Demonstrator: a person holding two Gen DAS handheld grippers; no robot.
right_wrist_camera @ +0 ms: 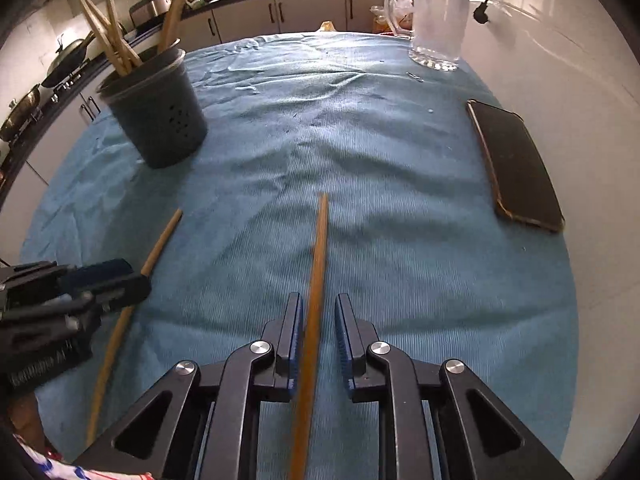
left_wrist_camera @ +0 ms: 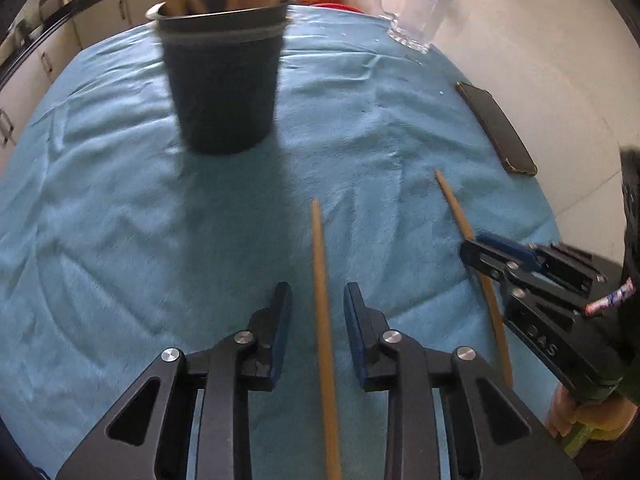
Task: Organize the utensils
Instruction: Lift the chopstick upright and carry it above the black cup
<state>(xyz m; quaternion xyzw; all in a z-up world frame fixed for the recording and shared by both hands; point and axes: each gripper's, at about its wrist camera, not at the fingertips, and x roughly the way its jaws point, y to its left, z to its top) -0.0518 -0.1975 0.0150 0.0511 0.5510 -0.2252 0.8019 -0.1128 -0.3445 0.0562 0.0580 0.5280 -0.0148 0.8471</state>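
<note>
Straddling one chopstick each with parted fingers, holder's drain holes visible only from right wrist.

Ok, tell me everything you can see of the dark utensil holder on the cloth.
The utensil holder is a dark, tapered round cup with a lighter rim band and small holes in its side, plastic by the look. It stands upright on the blue cloth, at the far left from the right gripper's view. Several wooden chopsticks lean out of it. Neither gripper touches it, and two more chopsticks lie apart from it on the cloth.
</note>
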